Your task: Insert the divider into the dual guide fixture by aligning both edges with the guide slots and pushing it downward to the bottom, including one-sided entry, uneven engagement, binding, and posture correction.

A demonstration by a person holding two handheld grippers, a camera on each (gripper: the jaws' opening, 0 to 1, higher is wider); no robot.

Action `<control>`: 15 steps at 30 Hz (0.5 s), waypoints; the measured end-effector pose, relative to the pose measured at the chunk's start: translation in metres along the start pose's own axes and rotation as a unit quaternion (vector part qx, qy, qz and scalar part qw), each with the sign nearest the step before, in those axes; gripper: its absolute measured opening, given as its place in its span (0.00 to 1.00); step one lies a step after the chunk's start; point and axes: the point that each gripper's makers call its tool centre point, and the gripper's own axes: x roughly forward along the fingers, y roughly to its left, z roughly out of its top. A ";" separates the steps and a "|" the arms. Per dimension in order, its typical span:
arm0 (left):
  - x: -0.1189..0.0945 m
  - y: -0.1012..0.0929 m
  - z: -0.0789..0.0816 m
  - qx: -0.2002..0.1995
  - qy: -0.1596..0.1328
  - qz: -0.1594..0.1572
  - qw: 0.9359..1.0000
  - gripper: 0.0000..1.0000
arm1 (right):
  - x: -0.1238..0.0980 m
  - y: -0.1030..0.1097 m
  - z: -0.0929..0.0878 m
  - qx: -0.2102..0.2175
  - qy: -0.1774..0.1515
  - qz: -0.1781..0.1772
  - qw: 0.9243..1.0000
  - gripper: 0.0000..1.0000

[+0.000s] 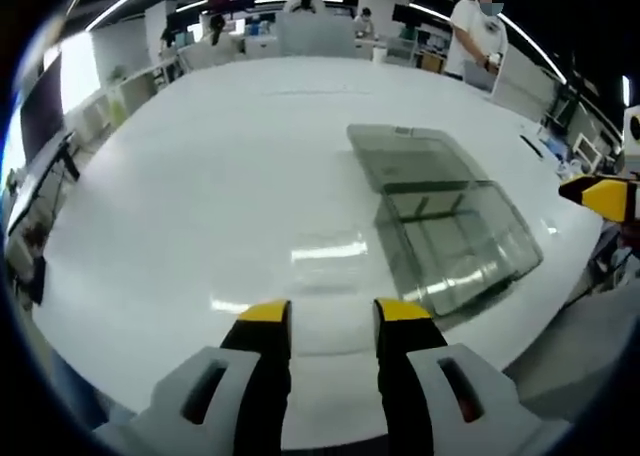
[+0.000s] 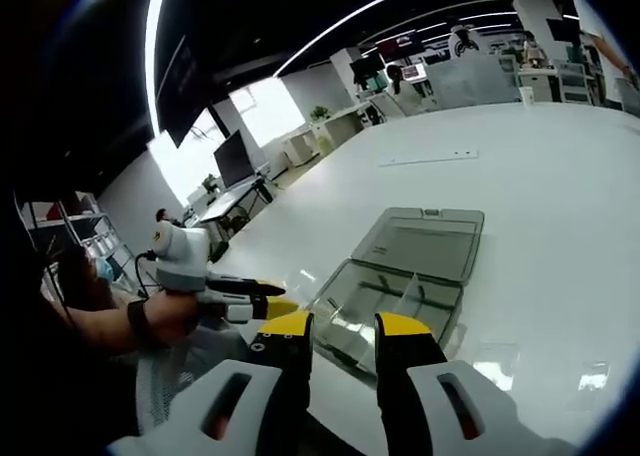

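A large white table (image 1: 200,196) carries a clear plastic box (image 1: 455,241) with its hinged lid (image 1: 410,156) lying open and flat behind it. In the left gripper view, the box sits near the table's near right edge, its long axis running away from the viewer and slightly leftward, lid at the far end. A thin clear sheet, probably the divider (image 1: 328,251), lies flat on the table just left of the box, long side running left to right; it is faint and its outline is hard to make out. The left gripper (image 1: 333,314) hovers above the near edge of the table, jaws apart and holding nothing. In the right gripper view, the right gripper (image 2: 343,326) hangs over the box (image 2: 385,306), jaws also apart and empty, with the left gripper (image 2: 250,301) beside it, held in a person's hand (image 2: 165,321). A thin upright panel (image 2: 412,294) seems to stand inside the box. This looks like the start: nothing is picked up yet. The next move calls for gripping the sheet by an edge, standing it upright, and squaring both edges with the slots.
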 end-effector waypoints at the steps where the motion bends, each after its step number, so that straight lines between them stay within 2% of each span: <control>1: -0.001 0.000 0.000 -0.003 -0.001 -0.001 1.000 0.31 | 0.000 0.001 0.000 0.000 0.000 0.001 1.000 0.20; 5: -0.004 0.000 -0.001 -0.011 -0.003 -0.004 1.000 0.31 | 0.001 0.006 0.002 0.012 -0.003 0.016 1.000 0.20; 15: -0.016 -0.003 0.007 -0.020 -0.028 -0.018 0.999 0.31 | 0.004 0.010 0.004 -0.002 0.002 0.023 1.000 0.20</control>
